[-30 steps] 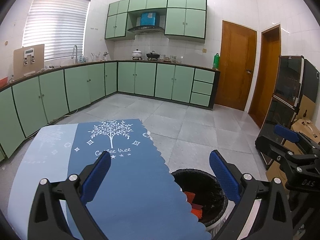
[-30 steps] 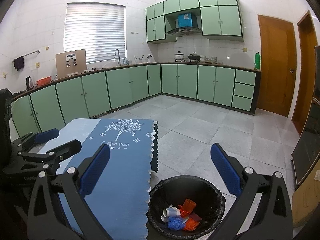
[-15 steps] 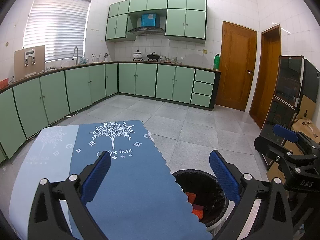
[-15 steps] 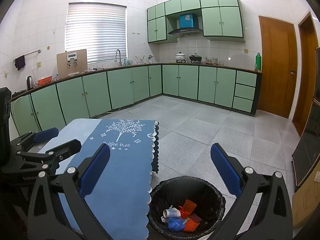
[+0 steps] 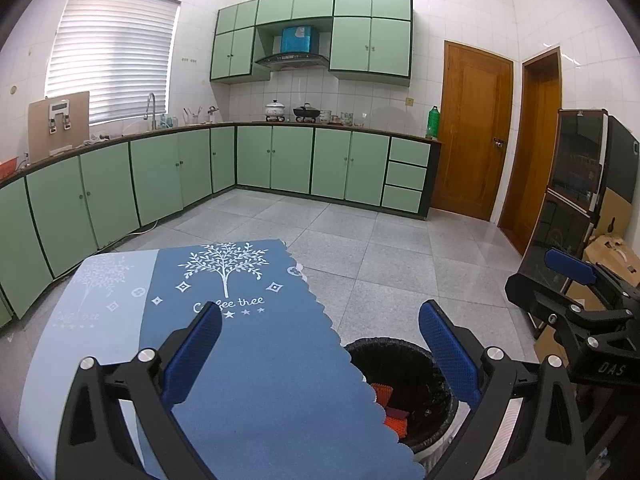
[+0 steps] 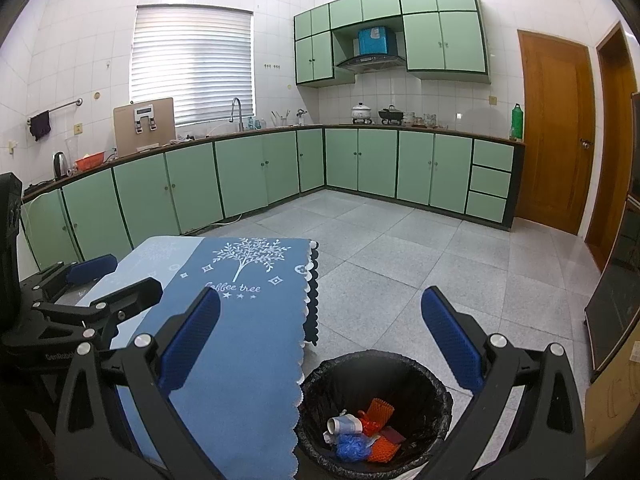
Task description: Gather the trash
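A black-lined trash bin stands on the floor beside the table's right edge; in it lie orange mesh pieces, a white paper cup and a blue crumpled bag. The bin also shows in the left wrist view, partly hidden by the cloth. My left gripper hangs open over the blue tablecloth, nothing between its fingers. My right gripper is open too, above the bin and table edge, holding nothing.
The table carries a blue cloth with a white tree print. Green base cabinets line the far walls. Wooden doors stand at the right, with a dark glass cabinet and cardboard boxes close by. Grey tiled floor lies beyond.
Both views have shifted slightly, with the table and bin sliding a little lower in frame. Both grippers stay open and empty.
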